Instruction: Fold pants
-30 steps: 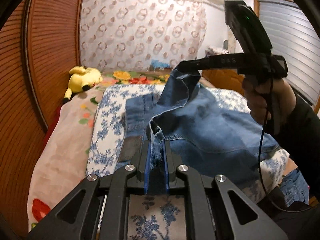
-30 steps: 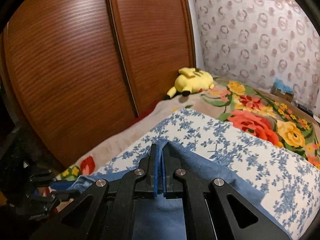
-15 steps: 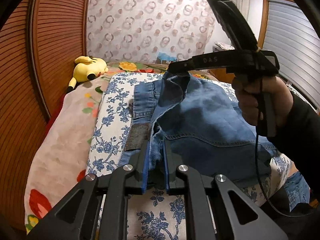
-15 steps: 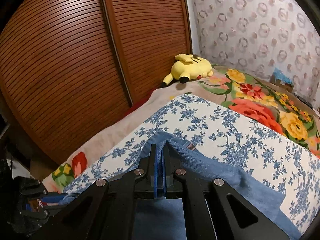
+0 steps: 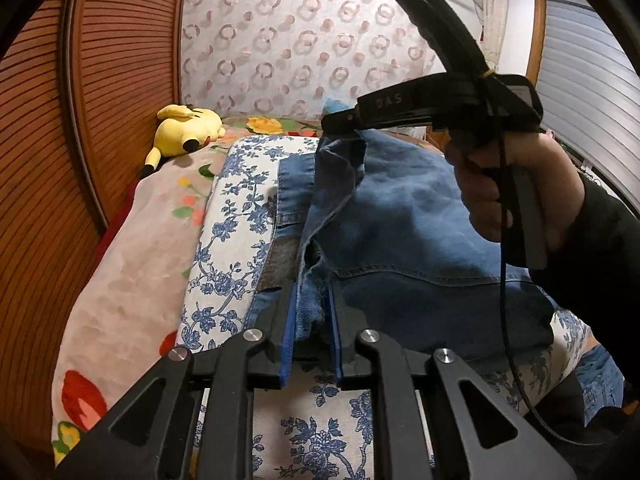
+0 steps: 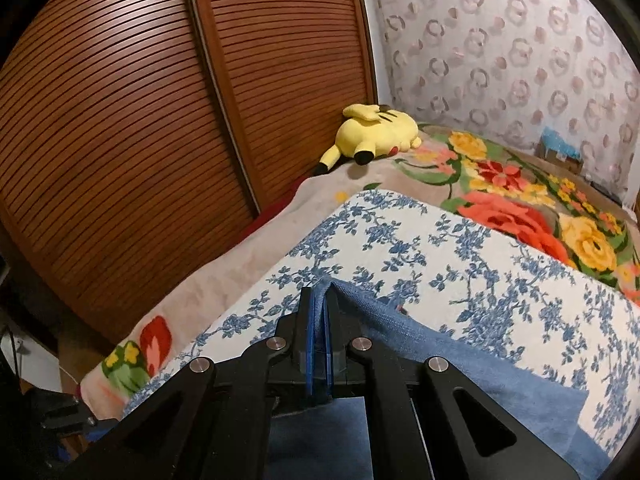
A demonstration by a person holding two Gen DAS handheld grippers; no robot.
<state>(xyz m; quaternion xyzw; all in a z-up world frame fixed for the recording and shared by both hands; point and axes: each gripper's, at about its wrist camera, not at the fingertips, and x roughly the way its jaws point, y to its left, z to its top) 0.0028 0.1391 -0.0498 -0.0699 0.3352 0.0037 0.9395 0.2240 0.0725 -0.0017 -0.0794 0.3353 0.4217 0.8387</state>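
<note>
Blue denim pants (image 5: 408, 232) lie on a blue-floral cloth (image 5: 236, 220) over the bed. My left gripper (image 5: 312, 300) has its jaws partly apart, with a bunch of denim edge loose between them at the near side. My right gripper (image 5: 340, 124), held in a hand, is shut on the far edge of the pants and holds it lifted over the lower layer. In the right wrist view my right gripper (image 6: 318, 312) pinches a thin fold of the denim (image 6: 440, 364) between its blue pads.
A yellow plush toy (image 5: 188, 130) lies at the far left of the bed by the slatted wooden wardrobe doors (image 6: 160, 120). A flowered blanket (image 6: 520, 200) covers the bed beyond the cloth. A patterned curtain (image 5: 300, 40) hangs behind; a shuttered window (image 5: 588, 92) is at right.
Both grippers carried the denim edge leftward and down over the lower layer. The left gripper's jaws have spread apart, loosening the denim. The right gripper stays shut on the pants.
</note>
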